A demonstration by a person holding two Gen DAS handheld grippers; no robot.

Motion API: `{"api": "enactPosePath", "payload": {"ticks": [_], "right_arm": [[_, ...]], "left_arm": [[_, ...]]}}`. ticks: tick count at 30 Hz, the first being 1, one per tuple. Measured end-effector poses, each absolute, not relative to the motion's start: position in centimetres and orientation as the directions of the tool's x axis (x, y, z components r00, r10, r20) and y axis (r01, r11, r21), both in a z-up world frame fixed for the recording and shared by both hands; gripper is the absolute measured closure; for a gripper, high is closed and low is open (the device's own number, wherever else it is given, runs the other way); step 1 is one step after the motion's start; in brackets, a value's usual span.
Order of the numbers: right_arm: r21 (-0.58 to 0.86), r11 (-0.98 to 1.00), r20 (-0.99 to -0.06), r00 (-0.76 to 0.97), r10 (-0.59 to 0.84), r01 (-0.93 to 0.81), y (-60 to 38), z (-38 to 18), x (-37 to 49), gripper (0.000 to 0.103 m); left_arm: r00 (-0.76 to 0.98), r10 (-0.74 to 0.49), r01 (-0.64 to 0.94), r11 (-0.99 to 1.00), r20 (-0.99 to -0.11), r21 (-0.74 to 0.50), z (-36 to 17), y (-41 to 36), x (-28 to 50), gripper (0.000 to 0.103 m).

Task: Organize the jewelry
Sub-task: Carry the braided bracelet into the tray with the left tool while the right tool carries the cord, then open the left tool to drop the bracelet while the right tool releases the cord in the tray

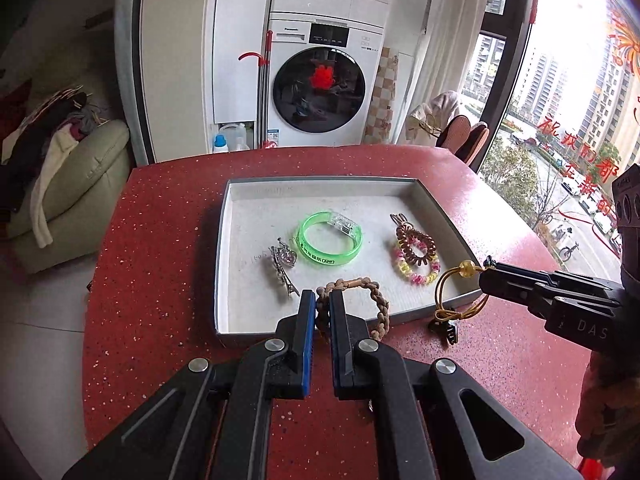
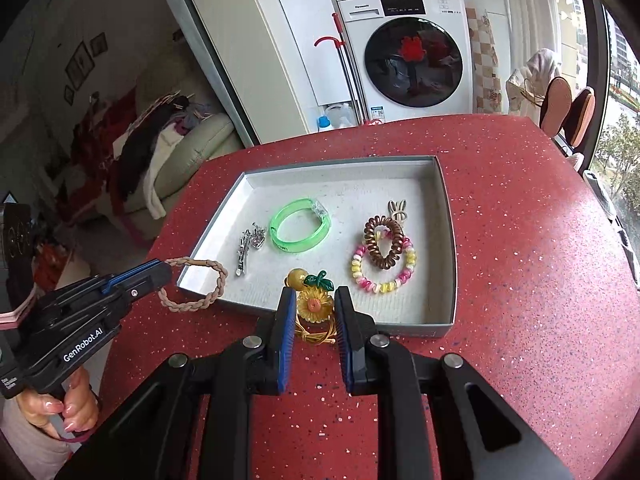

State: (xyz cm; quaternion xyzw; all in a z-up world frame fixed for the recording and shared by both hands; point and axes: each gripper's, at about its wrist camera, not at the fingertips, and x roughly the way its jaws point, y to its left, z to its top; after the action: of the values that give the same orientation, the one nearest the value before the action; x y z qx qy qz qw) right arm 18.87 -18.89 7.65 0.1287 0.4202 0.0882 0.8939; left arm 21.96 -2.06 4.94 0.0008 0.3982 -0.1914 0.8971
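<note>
A shallow grey box [image 1: 438, 216] [image 2: 447, 240] lies on the red table. Inside it are a green bangle [image 1: 331, 244] [image 2: 300, 230], a silver hair clip [image 1: 282, 270] [image 2: 248, 250], a brown coil hair tie [image 1: 414, 244] [image 2: 384, 246] and a pink-and-yellow coil tie [image 1: 416, 266] [image 2: 382, 276]. My left gripper [image 1: 322, 300] [image 2: 170, 270] is shut on a tan braided bracelet [image 1: 378, 304] [image 2: 196, 284], held over the box's near-left edge. My right gripper [image 2: 314, 300] [image 1: 486, 266] is shut on a yellow flower hair tie [image 2: 314, 304] [image 1: 454, 292] with a gold cord, above the box's near edge.
The red speckled table [image 1: 160, 260] [image 2: 540, 280] ends in a curved edge to the left. A small dark charm [image 1: 444, 330] hangs near the table right of the box. A washing machine [image 1: 320, 84], a sofa [image 1: 68, 184] and a window [image 1: 560, 100] lie beyond. A hand [image 2: 72, 408] grips the left tool.
</note>
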Motion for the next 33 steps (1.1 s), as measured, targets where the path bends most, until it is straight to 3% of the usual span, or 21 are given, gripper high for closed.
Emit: {"api": "enactPosePath", "payload": {"ticks": [13, 26, 33], "right_arm": [[0.344, 0.939, -0.782, 0.560, 0.274, 0.021, -19.2, 3.2, 24.8, 0.082], [0.236, 0.968, -0.827, 0.542, 0.152, 0.090, -20.5, 0.7, 26.3, 0.082], [0.199, 0.976, -0.835, 0.536, 0.123, 0.086, -20.2, 0.4, 26.3, 0.081]], "left_arm": [[0.609, -0.253, 0.297, 0.952, -0.752, -0.079, 2.0, -3.4, 27.6, 0.077], [0.570, -0.161, 0.236, 0.971, -0.806, -0.027, -2.0, -3.6, 29.5, 0.077], [0.577, -0.079, 0.235, 0.969, -0.813, 0.073, -3.3, -4.6, 29.4, 0.077]]}}
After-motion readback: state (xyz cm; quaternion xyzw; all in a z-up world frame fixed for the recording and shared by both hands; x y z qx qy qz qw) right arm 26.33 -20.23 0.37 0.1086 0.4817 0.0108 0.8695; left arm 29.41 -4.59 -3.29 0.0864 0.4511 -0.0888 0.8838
